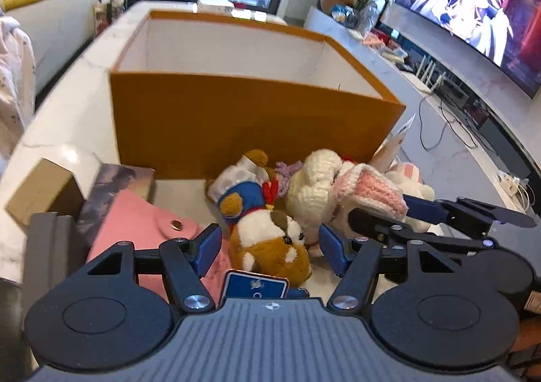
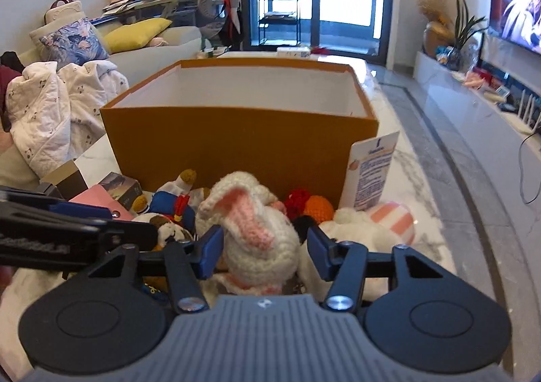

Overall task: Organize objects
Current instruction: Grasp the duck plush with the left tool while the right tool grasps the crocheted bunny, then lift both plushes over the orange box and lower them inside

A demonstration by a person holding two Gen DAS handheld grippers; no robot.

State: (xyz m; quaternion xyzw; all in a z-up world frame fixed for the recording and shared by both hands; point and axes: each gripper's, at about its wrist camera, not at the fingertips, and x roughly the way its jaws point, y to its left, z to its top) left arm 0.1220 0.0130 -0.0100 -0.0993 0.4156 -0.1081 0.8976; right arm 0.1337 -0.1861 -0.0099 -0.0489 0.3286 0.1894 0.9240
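Observation:
An open orange box (image 1: 250, 118) with a white inside stands on the marble table; it also shows in the right wrist view (image 2: 236, 142). In front of it lies a pile of soft toys. My left gripper (image 1: 270, 248) is open, its jaws on either side of a brown-and-white plush dog (image 1: 274, 243) in a blue outfit. My right gripper (image 2: 263, 252) is open around a white crocheted rabbit (image 2: 257, 233) with pink ears, also in the left wrist view (image 1: 324, 189). The right gripper shows in the left wrist view (image 1: 389, 218).
A pink pouch (image 1: 142, 230), a small printed box (image 1: 111, 189) and a cardboard box (image 1: 44, 192) lie left of the toys. A blue card (image 1: 253, 285) lies near the left gripper. A white leaflet (image 2: 372, 172), red and orange crochet balls (image 2: 311, 206) and a striped plush (image 2: 392, 219) sit on the right.

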